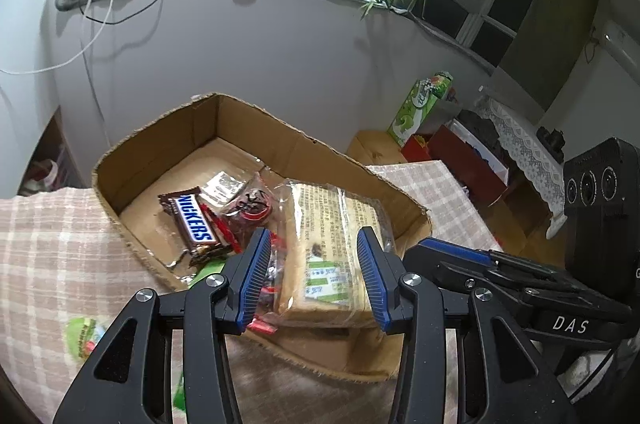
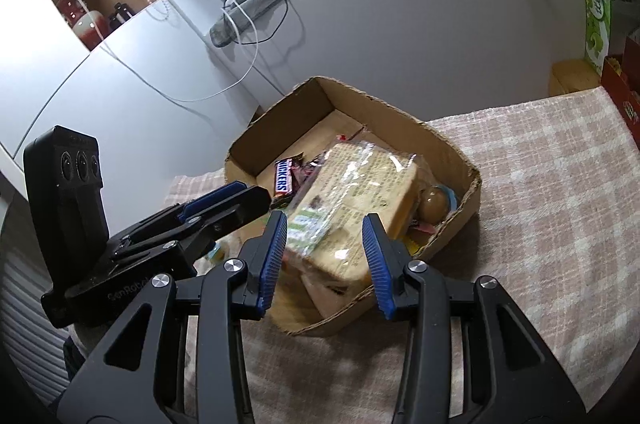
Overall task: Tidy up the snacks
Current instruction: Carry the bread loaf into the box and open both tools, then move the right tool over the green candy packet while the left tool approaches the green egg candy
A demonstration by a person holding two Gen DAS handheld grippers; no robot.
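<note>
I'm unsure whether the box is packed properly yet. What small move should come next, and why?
Probably nudge the wrapped bread pack down flat. It leans tilted over the Snickers bar and other snacks, its near end riding on the cardboard box rim. Both the left gripper and right gripper hang open, holding nothing, so either could press it.

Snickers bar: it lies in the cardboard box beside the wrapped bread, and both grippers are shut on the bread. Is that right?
Not quite. The Snickers bar does lie in the cardboard box beside the wrapped bread, but neither gripper is shut on it. The left wrist view shows the left gripper open, and the right wrist view shows the right gripper open too.
</note>
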